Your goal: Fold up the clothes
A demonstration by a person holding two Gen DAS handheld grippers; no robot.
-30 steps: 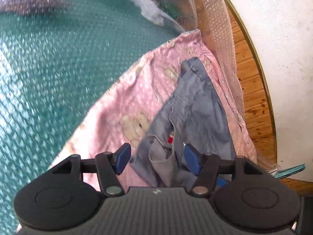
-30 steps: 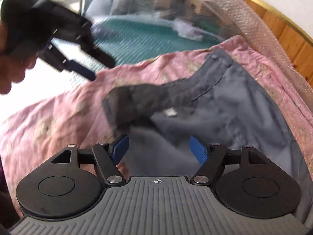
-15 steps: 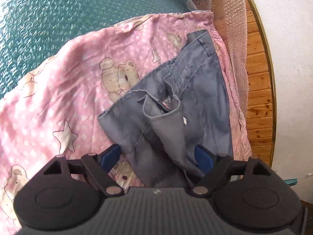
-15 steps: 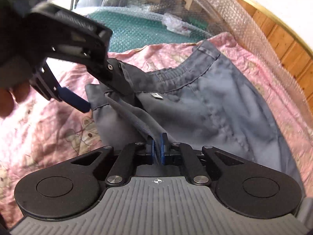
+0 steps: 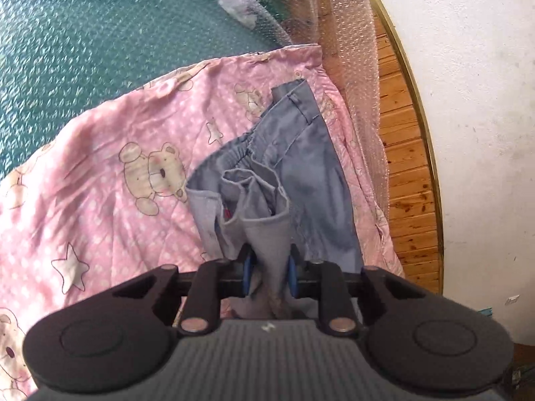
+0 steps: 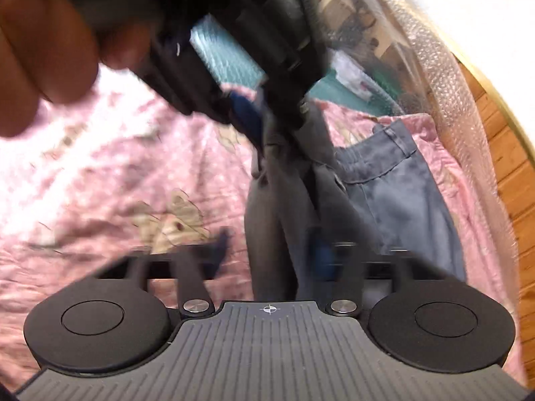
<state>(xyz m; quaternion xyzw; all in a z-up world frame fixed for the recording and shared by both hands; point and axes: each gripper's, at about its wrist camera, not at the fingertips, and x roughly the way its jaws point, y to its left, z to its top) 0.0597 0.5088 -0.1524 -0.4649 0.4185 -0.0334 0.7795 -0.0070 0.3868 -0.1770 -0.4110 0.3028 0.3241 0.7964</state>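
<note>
Closing in since half a second ago, my left gripper [image 5: 269, 275] pinches a bunched fold of the grey trousers [image 5: 314, 167]. My right gripper [image 6: 269, 254], blurred, shows its jaws apart around the same cloth.

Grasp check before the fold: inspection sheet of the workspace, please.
Surface: pink bear-print quilt over a green mat.
Job's things: grey trousers, bunched, lying on the quilt.
Clutter: bubble wrap at the far edge.
Grippers: left claw closing, trouser cloth between its jaws; right claw blurred, jaws look apart, cloth between them.
Cables: nothing seen.
Surroundings: wood panelling, white wall.
</note>
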